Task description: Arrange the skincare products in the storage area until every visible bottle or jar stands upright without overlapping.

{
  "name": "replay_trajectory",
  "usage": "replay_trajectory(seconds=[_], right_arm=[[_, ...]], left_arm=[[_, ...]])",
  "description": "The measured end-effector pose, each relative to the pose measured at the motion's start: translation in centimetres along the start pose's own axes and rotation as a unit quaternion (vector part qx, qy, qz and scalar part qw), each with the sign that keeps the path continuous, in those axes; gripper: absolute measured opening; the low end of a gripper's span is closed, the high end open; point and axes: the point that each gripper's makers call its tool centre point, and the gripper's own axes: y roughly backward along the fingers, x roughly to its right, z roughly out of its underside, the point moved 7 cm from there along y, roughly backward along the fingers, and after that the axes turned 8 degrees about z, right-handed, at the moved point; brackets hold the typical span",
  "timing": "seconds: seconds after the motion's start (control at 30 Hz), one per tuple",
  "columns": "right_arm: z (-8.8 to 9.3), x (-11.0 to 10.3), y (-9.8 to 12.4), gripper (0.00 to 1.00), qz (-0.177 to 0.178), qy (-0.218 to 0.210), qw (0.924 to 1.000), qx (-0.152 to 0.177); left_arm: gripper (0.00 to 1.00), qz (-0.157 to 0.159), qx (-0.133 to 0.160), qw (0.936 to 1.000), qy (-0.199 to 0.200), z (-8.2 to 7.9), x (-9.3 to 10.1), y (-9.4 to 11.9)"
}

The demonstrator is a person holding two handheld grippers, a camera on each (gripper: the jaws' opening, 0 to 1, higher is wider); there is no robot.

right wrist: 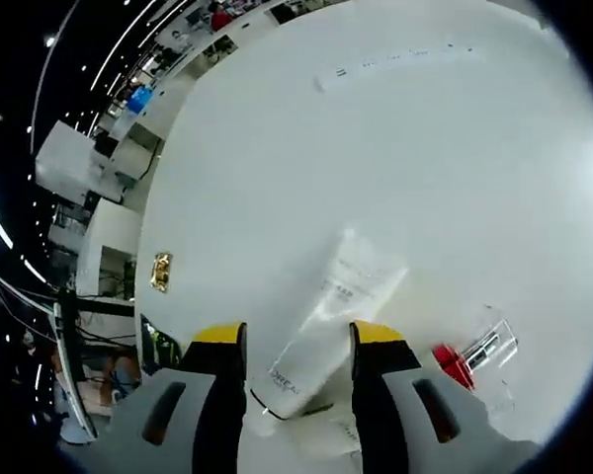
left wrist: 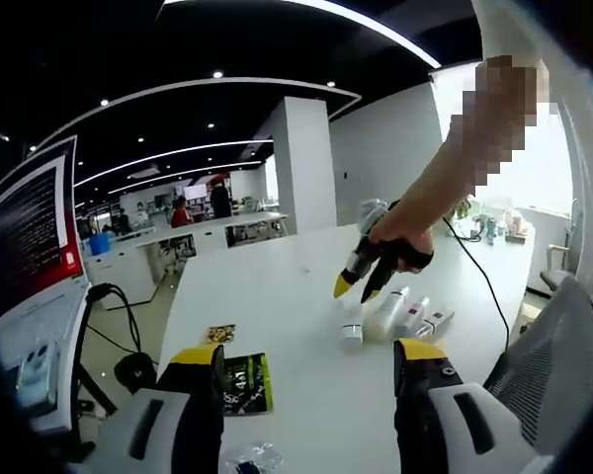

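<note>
Little of the task looked done. In the left gripper view the skincare products lay clustered on the white tabletop (left wrist: 277, 296) — a white tube (left wrist: 387, 309) and two smaller bottles (left wrist: 427, 321) just to its right all seemed to lie flat, side by side and touching or nearly so, while a small white jar (left wrist: 352, 333) at the near-left of the cluster appeared to stand on its base. By that judgement, the tube and the smaller bottles were yet to be stood up and spaced apart.

The right gripper (left wrist: 361, 283), held in a gloved hand (left wrist: 400, 247), hovered just above the cluster with its yellow tips pointing down at the tube and jar. In the right gripper view its jaws (right wrist: 295, 341) stood open, straddling the lying white tube (right wrist: 331, 316) — the tube ran diagonally between them, its capped end nearest the camera and its crimped end farther off. Whether the tips touched the tube could not be told, and nothing was gripped. A clear bottle with a red cap (right wrist: 469, 357) lay on its side to the right of that gripper, apart from the tube.

The left gripper (left wrist: 309, 357) was held back on the near side, jaws wide apart and empty, well short of the products. A dark green sachet (left wrist: 245, 383) and a small gold packet (left wrist: 219, 334) lay on the tabletop to the near left, apart from the cluster.
</note>
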Motion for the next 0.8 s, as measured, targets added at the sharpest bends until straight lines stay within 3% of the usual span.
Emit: replay_trajectory(seconds=[0.23,0.37,0.4,0.5,0.57,0.67,0.73,0.77,0.8], right_arm=[[0.0,-1.8,-0.5,0.42,0.011,0.087,0.9961,0.013],[0.0,-1.1,-0.4,0.5,0.068,0.169,0.9826,0.038],[0.1,-0.9,-0.6,0.5,0.081,0.177,0.98,0.042],[1.1,-1.8,-1.6,0.52,0.063,0.163,0.9846,0.012],[1.1,-2.3,-2.1,0.55,0.068,0.167,0.9835,0.018],[1.8,-3.0,-2.9,0.5,0.079,0.188,0.9789,0.011],[2.3,-2.9,-3.4,0.47,0.106,0.208,0.9723,0.004],[1.9,-3.0,-3.3,0.45,0.107,0.26,0.9595,0.013],[2.1,-3.2,-3.5,0.45,0.121,0.263,0.9572,0.015]], left_arm=[[0.72,0.003,-0.008,1.0,-0.003,0.2,0.1,-0.1],[0.72,0.003,-0.009,0.9999,-0.003,0.2,0.1,-0.1],[0.72,0.003,-0.01,0.9999,-0.003,0.2,0.1,-0.1],[0.72,-0.001,-0.014,0.9999,-0.002,0.4,0.0,-0.2],[0.72,0.0,-0.015,0.9999,-0.001,0.5,0.0,-0.2],[0.72,0.002,-0.018,0.9998,-0.003,0.6,0.1,-0.3],[0.71,0.001,-0.019,0.9998,-0.002,0.6,0.0,-0.4],[0.71,0.0,-0.02,0.9998,-0.001,0.7,0.0,-0.4],[0.71,0.0,-0.02,0.9998,-0.001,0.7,-0.1,-0.4]])
